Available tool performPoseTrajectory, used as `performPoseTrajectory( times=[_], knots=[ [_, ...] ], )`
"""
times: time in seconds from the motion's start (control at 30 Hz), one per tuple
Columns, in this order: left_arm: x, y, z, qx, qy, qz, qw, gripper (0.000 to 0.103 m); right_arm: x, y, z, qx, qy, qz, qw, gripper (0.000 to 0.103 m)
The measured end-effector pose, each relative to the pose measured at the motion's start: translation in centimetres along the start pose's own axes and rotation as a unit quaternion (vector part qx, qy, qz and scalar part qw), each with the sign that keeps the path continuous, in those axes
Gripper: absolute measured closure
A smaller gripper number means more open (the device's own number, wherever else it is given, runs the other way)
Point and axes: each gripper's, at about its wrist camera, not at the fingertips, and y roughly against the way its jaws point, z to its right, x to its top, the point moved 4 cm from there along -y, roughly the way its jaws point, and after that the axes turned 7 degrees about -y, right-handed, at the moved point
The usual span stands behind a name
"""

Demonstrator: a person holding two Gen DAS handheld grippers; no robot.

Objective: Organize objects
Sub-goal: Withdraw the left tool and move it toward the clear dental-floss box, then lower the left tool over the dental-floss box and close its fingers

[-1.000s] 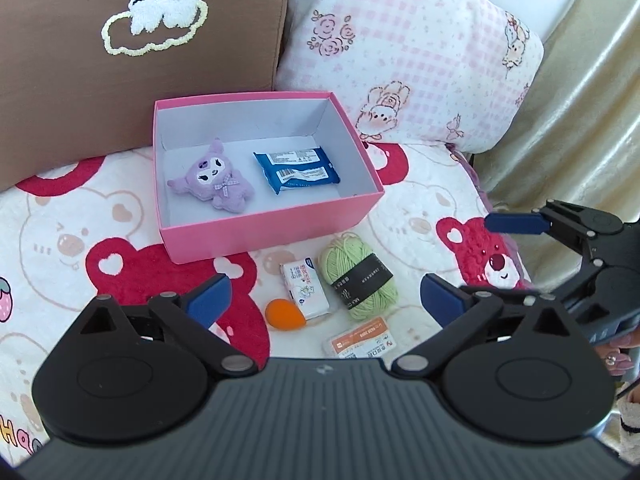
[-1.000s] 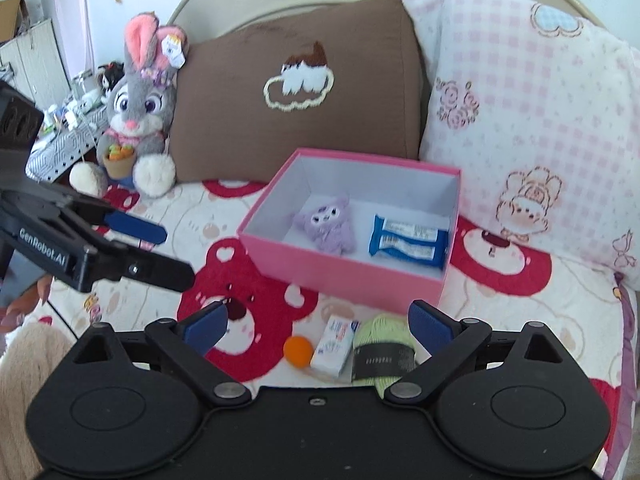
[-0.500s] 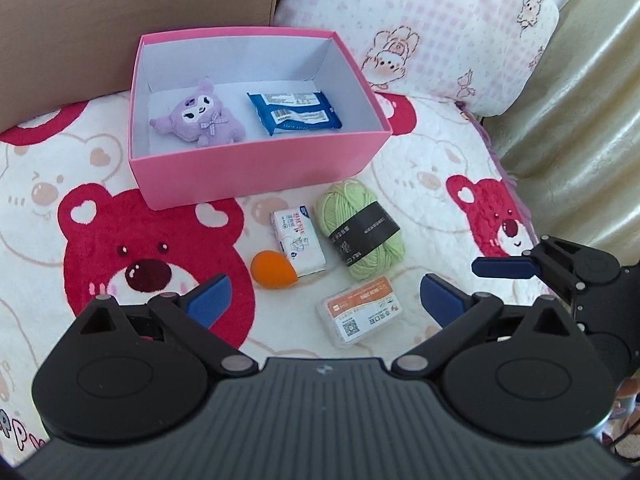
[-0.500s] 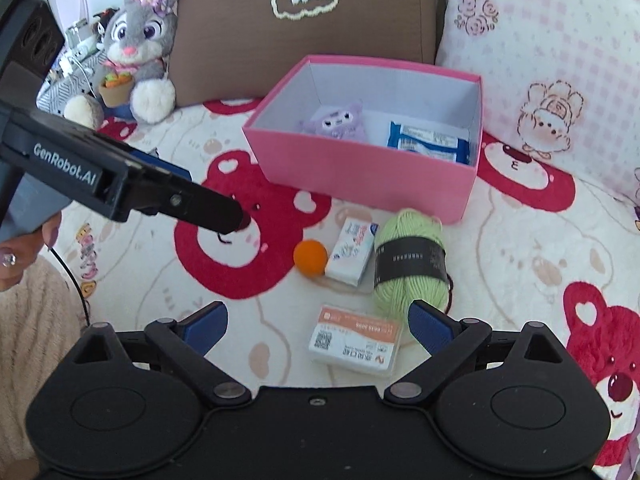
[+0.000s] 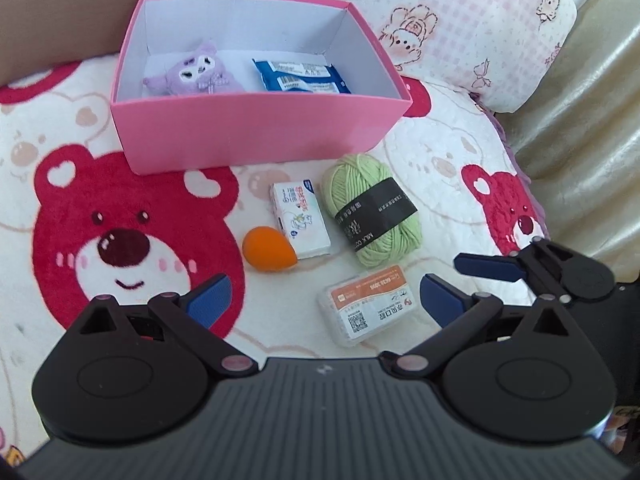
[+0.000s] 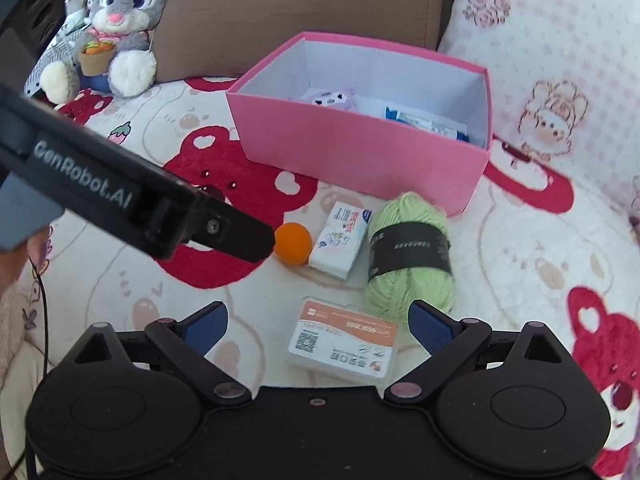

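A pink box (image 5: pixel 256 128) stands on the bear blanket and holds a purple plush (image 5: pixel 196 74) and a blue packet (image 5: pixel 300 78). In front of it lie a green yarn ball (image 5: pixel 372 208), a tissue pack (image 5: pixel 302 216), an orange sponge (image 5: pixel 268 254) and a clear card case (image 5: pixel 370 304). My left gripper (image 5: pixel 324 298) is open and low over the blanket, with the sponge and the case just ahead. My right gripper (image 6: pixel 318 326) is open too, with the card case (image 6: pixel 344 340) lying between its fingers. The left gripper's finger (image 6: pixel 236 236) ends beside the orange sponge (image 6: pixel 294 244).
A grey bunny plush (image 6: pixel 120 20) sits at the back left by a brown pillow (image 6: pixel 300 0). A pink checked pillow (image 6: pixel 560 40) leans behind the box. Shiny beige fabric (image 5: pixel 580 140) borders the blanket on the right.
Both grippers have dropped lower and moved forward toward the loose items. The card case now lies between the right gripper's fingers. Both stay open.
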Motion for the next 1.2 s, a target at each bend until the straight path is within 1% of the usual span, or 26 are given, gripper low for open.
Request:
performPoseTrajectory(
  times=[0.1, 0.23, 0.33, 0.43, 0.57, 0.63, 0.7, 0.77, 0.83, 1.0, 1.03, 1.07, 1.1, 1.17, 1.2],
  knots=[
    [-0.7, -1.1, -0.2, -0.009, 0.006, -0.008, 0.9999, 0.002, -0.7, -1.2, 0.0, -0.005, -0.014, -0.006, 1.0, 0.004],
    [-1.3, -2.3, -0.5, -0.026, 0.02, -0.012, 0.9994, 0.003, -1.7, -3.1, 0.5, -0.026, -0.021, -0.033, 0.999, 0.004],
    [-1.8, -3.1, -0.5, -0.035, 0.023, -0.012, 0.999, 0.003, -2.1, -3.6, 0.9, -0.028, -0.027, -0.046, 0.998, 0.004],
    [-2.1, -4.2, -0.9, -0.056, 0.036, -0.034, 0.9972, 0.003, -2.1, -4.0, 1.6, -0.018, -0.045, -0.055, 0.997, 0.004],
    [-2.2, -4.9, -1.2, -0.048, 0.034, -0.035, 0.9977, 0.004, -2.3, -5.0, 2.1, -0.027, -0.059, -0.073, 0.995, 0.004],
    [-2.4, -5.5, -1.2, -0.06, 0.042, -0.043, 0.9964, 0.004, -2.5, -5.4, 2.3, -0.039, -0.062, -0.081, 0.994, 0.004],
    [-2.6, -6.0, -1.1, -0.074, 0.053, -0.051, 0.9946, 0.005, -2.6, -5.6, 2.3, -0.037, -0.062, -0.087, 0.994, 0.004],
    [-2.9, -6.6, -1.0, -0.072, 0.052, -0.055, 0.9945, 0.009, -2.8, -5.9, 2.1, -0.034, -0.06, -0.091, 0.993, 0.004],
    [-3.1, -7.1, -0.8, -0.058, 0.045, -0.055, 0.9958, 0.012, -2.9, -6.2, 2.0, -0.031, -0.06, -0.097, 0.993, 0.004],
    [-3.7, -8.8, -0.7, -0.073, 0.063, -0.067, 0.993, 0.019, -2.8, -7.3, 2.5, -0.03, -0.075, -0.107, 0.991, 0.004],
    [-3.7, -9.2, -0.6, -0.074, 0.067, -0.067, 0.9928, 0.022, -2.8, -7.7, 2.8, -0.03, -0.084, -0.111, 0.99, 0.004],
    [-3.8, -9.6, -0.6, -0.075, 0.071, -0.068, 0.9923, 0.024, -2.8, -8.1, 3.2, -0.035, -0.091, -0.117, 0.988, 0.004],
    [-3.8, -10.0, -0.6, -0.079, 0.077, -0.071, 0.9914, 0.025, -2.9, -8.4, 3.5, -0.031, -0.101, -0.123, 0.987, 0.004],
    [-4.0, -10.7, -0.6, -0.086, 0.087, -0.073, 0.9898, 0.033, -3.0, -8.6, 3.7, -0.025, -0.11, -0.124, 0.986, 0.004],
    [-4.1, -10.9, -0.7, -0.087, 0.09, -0.072, 0.9895, 0.035, -3.0, -8.5, 3.6, -0.026, -0.108, -0.123, 0.986, 0.004]
  ],
)
